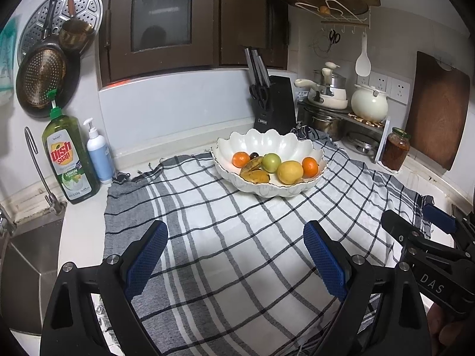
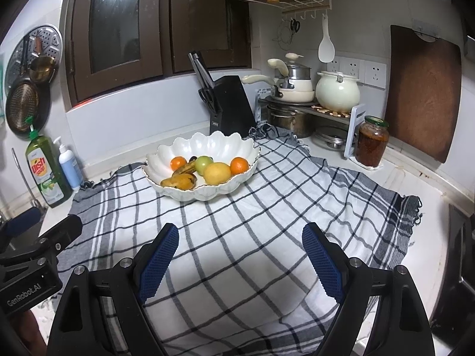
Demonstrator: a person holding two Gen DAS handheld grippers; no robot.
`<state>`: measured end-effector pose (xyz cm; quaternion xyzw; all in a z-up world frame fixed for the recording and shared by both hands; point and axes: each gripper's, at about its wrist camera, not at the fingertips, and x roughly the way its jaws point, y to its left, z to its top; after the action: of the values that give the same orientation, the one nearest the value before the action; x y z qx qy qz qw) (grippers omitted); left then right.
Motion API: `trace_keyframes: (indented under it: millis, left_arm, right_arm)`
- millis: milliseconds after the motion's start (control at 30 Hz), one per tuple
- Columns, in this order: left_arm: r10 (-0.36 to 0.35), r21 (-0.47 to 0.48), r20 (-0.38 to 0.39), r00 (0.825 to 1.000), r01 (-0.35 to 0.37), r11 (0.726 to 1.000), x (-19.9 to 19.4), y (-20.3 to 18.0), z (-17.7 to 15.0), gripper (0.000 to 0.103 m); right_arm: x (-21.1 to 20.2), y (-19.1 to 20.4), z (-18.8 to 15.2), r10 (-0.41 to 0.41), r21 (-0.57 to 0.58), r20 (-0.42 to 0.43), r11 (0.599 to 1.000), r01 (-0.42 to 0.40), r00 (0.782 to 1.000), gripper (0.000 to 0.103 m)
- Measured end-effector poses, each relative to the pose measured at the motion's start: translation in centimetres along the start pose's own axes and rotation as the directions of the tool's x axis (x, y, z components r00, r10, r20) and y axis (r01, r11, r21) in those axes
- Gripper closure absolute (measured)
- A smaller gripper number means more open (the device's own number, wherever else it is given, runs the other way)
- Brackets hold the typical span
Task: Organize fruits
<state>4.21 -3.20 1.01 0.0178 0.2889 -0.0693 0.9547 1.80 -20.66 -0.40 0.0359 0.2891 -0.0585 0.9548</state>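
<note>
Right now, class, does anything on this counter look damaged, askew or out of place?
The bananas in the white bowl are heavily browned, so they look overripe. The checked cloth lies rumpled, bunched up behind the bowl. Nothing is spilled; both grippers are open and empty.

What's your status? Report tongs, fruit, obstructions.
Left tongs and right tongs open, empty. Fruit all in white bowl on checked cloth. Nothing blocking approach.

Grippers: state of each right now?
Left gripper: open, holding nothing, above the checked cloth.
Right gripper: open, holding nothing, above the same cloth.
</note>
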Motion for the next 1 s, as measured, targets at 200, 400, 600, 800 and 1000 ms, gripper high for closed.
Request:
trace_keyframes:
  millis: [200,400,600,800,1000]
  left_arm:
    - [-0.006,0.002,-0.002,1.000,0.006,1.000,-0.08,0.06,0.08,0.009]
    - [-0.008,0.005,-0.001,1.000,0.008,1.000,-0.17,-0.26,0.11,0.009]
    - [-0.008,0.005,0.002,1.000,0.008,1.000,-0.31,-0.34,0.15,0.009]
    - [-0.006,0.003,0.002,1.000,0.006,1.000,-0.47,-0.34,0.26,0.009]
    - [-0.005,0.001,0.007,1.000,0.005,1.000,-0.74,-0.20,0.36,0.009]
  right_arm:
    - [-0.02,-0.05,0.07,-0.002,0.003,0.002,1.000,0.002,1.000,0.017]
    - [-0.13,-0.23,0.19,-0.004,0.008,0.004,1.000,0.004,1.000,0.017]
    - [-0.21,-0.33,0.15,-0.003,0.009,0.006,1.000,0.003,1.000,0.017]
    - [-0.29,-0.31,0.15,-0.003,0.009,0.007,1.000,0.003,1.000,0.017]
    - [-0.35,-0.36,0.13,-0.002,0.009,0.009,1.000,0.002,1.000,0.017]
